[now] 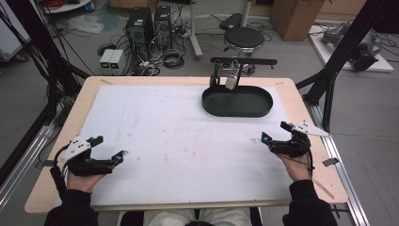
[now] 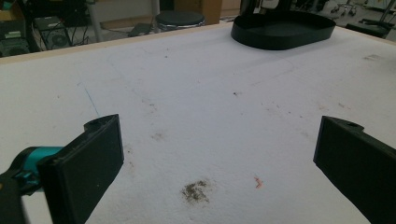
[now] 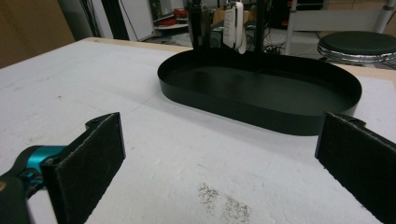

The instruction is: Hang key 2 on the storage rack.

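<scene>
My left gripper (image 1: 111,147) rests low over the front left of the white mat (image 1: 179,141), open, with nothing between its jaws. In the left gripper view the left gripper (image 2: 219,158) spans bare, stained mat. My right gripper (image 1: 275,132) is at the front right, also open and holding nothing. A black oval tray (image 1: 237,112) lies at the back right of the mat; it looks bare inside. The right gripper (image 3: 219,158) faces the tray (image 3: 261,112) from a short way off. Behind the tray a black stand (image 1: 243,61) carries a white hanging item (image 3: 235,25) and a black one (image 3: 198,23).
The wooden table edge (image 1: 188,80) frames the mat on all sides. Black frame posts (image 1: 346,52) rise at the table's right and left. On the floor beyond are a round stool (image 1: 243,38), computer towers (image 1: 141,26) and loose cables.
</scene>
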